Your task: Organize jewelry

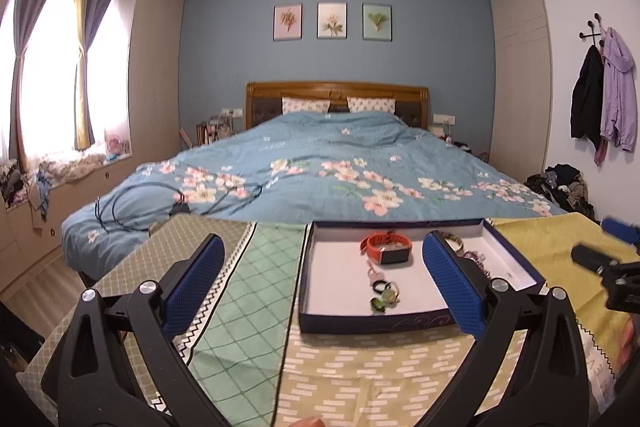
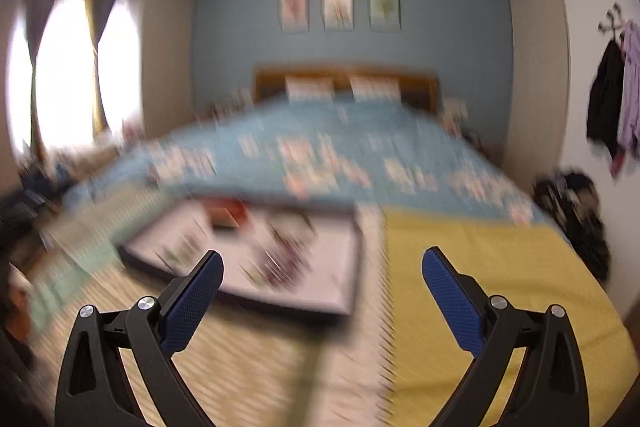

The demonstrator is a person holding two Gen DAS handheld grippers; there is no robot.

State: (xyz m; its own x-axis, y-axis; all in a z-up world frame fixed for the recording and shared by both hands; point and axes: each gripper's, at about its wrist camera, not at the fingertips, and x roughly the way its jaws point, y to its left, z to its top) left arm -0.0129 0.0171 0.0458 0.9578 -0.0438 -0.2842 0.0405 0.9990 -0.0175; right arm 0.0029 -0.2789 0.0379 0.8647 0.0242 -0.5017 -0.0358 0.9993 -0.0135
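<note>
On the patchwork cloth (image 1: pixel 360 379), tray (image 1: pixel 376 325) holding red watch (image 1: pixel 386 247), no legible writing, left gripper (image 1: pixel 322 281) and right gripper (image 2: pixel 322 291) spread wide, empty.

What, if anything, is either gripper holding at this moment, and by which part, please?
Nothing is held. The left gripper and the right gripper are both wide open with nothing between their pads; the jewelry lies in the tray.

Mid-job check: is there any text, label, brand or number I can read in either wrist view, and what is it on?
None can be read.
Blue duvet: a faint white mark near its middle, too small to read.
Smartwatch in the tray: screen shows nothing legible.
Right wrist view: wholly motion-blurred, no text legible.
</note>
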